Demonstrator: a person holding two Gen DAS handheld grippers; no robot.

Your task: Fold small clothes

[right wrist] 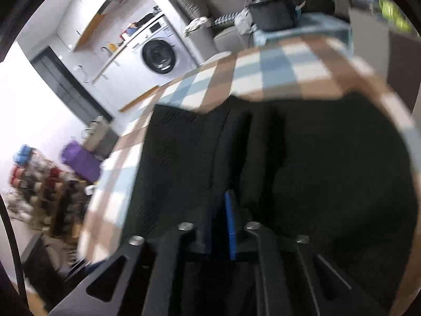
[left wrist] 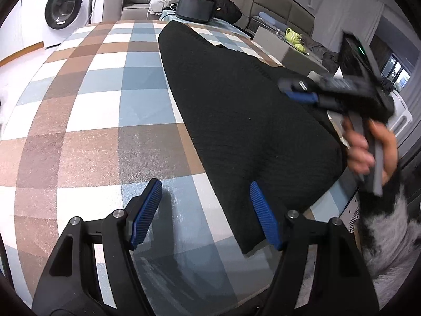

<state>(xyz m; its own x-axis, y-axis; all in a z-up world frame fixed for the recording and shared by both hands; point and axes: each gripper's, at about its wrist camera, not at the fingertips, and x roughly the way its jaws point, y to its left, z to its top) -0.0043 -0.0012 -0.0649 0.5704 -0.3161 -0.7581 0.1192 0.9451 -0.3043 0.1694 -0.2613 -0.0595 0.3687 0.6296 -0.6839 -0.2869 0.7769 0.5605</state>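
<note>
The black garment (left wrist: 236, 110) is a knit piece with a fine ribbed texture, lying flat on the checked cloth (left wrist: 86, 110) that covers the table. It runs along the right side of the table from the far edge almost to the near edge, wide near the middle and narrowing to a blunt end close to the camera. A couple of pale lint specks sit on it.

The left gripper (left wrist: 205, 210) hangs over that near end with its jaws well apart, one blue pad above the cloth and the other at the garment's edge, nothing pinched.

The right gripper (right wrist: 219, 223) is at the garment's right edge with its jaws nearly together; its own view shows a dark fold of knit between the blue pads, though the blur leaves me unsure it's actually pressed.

No readable writing anywhere; the sticker on the washer (left wrist: 63, 8) is too small.
</note>
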